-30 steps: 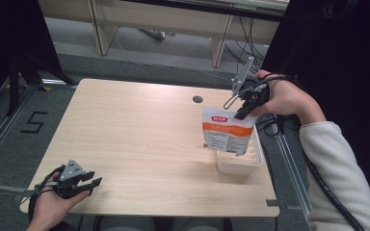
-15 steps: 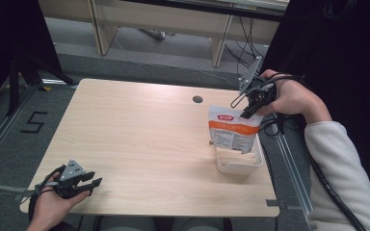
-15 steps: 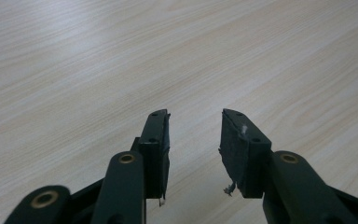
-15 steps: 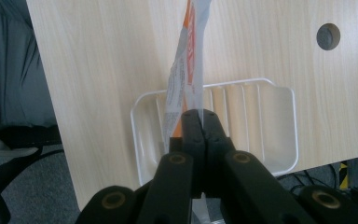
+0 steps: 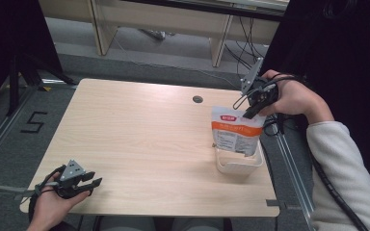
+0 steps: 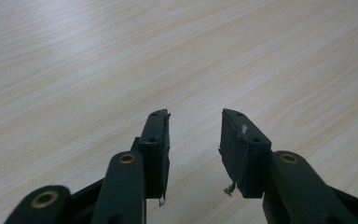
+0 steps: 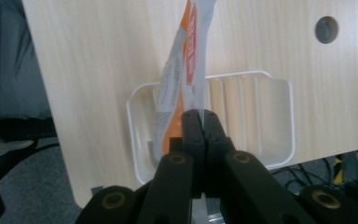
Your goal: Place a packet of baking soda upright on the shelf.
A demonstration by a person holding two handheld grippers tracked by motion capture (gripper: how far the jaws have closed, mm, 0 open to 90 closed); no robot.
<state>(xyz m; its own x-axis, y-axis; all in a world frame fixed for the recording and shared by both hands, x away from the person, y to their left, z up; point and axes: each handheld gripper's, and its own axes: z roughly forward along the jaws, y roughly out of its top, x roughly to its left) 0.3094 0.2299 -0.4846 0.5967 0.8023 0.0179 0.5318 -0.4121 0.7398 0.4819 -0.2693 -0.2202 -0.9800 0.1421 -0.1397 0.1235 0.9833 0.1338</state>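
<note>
While the right gripper pinches the pouch over the tray, the left gripper gapes empty.

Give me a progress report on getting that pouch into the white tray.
Done: the right gripper is shut on the top edge of the orange-and-white pouch, which hangs upright. In hand: the pouch's lower end sits inside the white tray near the table's right edge. Left: releasing the pouch, probably after settling it lower. The left gripper rests open at the near left corner, holding nothing.
</note>
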